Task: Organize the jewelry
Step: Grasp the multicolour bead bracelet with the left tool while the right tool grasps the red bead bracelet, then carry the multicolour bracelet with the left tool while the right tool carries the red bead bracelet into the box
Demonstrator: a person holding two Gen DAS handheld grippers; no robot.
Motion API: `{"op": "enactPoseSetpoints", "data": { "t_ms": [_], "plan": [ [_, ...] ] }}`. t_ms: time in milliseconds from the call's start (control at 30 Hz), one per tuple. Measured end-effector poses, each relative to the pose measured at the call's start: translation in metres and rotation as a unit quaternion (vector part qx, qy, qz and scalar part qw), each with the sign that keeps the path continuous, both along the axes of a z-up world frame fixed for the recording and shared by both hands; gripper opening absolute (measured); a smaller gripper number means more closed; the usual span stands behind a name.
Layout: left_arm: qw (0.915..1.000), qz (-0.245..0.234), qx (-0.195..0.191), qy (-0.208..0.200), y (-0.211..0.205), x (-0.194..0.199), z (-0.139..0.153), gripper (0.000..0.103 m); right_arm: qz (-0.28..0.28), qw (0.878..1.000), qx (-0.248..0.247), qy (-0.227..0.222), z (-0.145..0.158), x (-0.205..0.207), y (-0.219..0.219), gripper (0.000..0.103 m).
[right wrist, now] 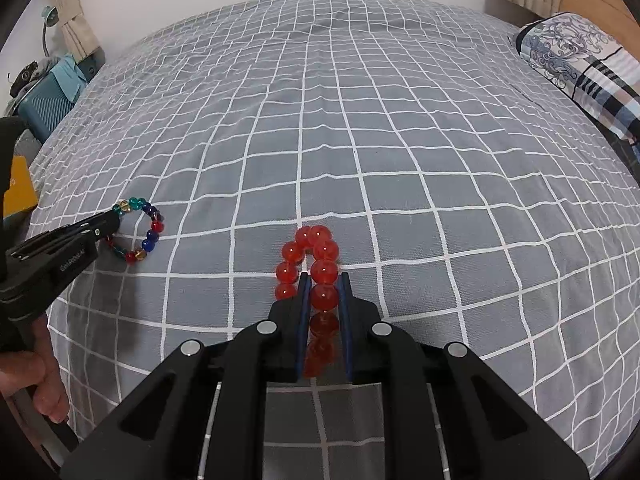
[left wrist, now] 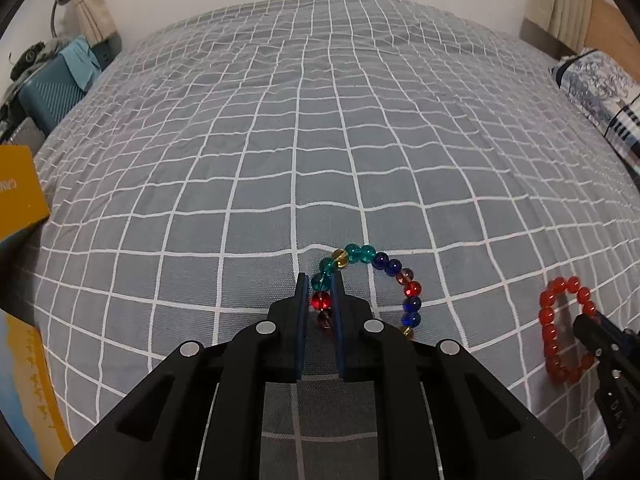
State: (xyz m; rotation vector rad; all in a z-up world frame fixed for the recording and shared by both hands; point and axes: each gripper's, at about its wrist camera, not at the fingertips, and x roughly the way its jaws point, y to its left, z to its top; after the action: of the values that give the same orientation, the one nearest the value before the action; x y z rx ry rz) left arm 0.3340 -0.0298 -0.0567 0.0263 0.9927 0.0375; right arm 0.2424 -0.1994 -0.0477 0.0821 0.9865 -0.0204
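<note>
A multicoloured bead bracelet [left wrist: 384, 265] lies on the grey checked bedspread [left wrist: 280, 140]. My left gripper [left wrist: 321, 286] is shut on its left side, with a red bead between the pads. In the right wrist view the same bracelet [right wrist: 150, 236] shows at left with the left gripper [right wrist: 110, 224] on it. A red bead bracelet [right wrist: 316, 256] lies on the bedspread [right wrist: 400, 140]. My right gripper [right wrist: 324, 285] is shut on it, beads pinched between the pads. The red bracelet [left wrist: 554, 332] also shows at right in the left wrist view, with the right gripper [left wrist: 588, 326] on it.
A patterned pillow [right wrist: 580, 68] lies at the bed's right edge. A yellow box [left wrist: 18, 192] sits at the left edge. A teal suitcase [left wrist: 52, 96] with clutter stands beyond the bed's far left. A white wall lies behind.
</note>
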Motion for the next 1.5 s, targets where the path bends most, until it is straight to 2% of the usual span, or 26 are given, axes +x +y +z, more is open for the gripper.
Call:
{"op": "enactPoseSetpoints", "data": {
  "t_ms": [167,533,800,1267,1500],
  "plan": [
    [0.9999,0.0,-0.009,-0.011,0.002,-0.004,0.011,0.009,0.004,1.0,-0.001,-0.028,0.012,-0.004,0.003,0.013],
    [0.9973,-0.024,-0.02,-0.067,-0.013,-0.027,0.054,0.009,0.009,0.997,-0.007,-0.08,0.032,-0.012,0.007,0.013],
    [0.991,-0.023,-0.021,-0.13,-0.018,-0.044,0.082,0.009,0.001,0.991,-0.022,-0.135,0.051,-0.023,0.009,0.013],
    [0.9909,-0.032,-0.027,-0.128,-0.021,-0.061,0.083,0.009,0.001,0.99,-0.021,-0.139,0.059,-0.028,0.009,0.013],
    [0.9917,-0.038,-0.016,-0.122,-0.009,-0.091,0.096,0.009,0.004,0.989,-0.009,-0.147,0.073,-0.042,0.016,0.013]
  ]
}}
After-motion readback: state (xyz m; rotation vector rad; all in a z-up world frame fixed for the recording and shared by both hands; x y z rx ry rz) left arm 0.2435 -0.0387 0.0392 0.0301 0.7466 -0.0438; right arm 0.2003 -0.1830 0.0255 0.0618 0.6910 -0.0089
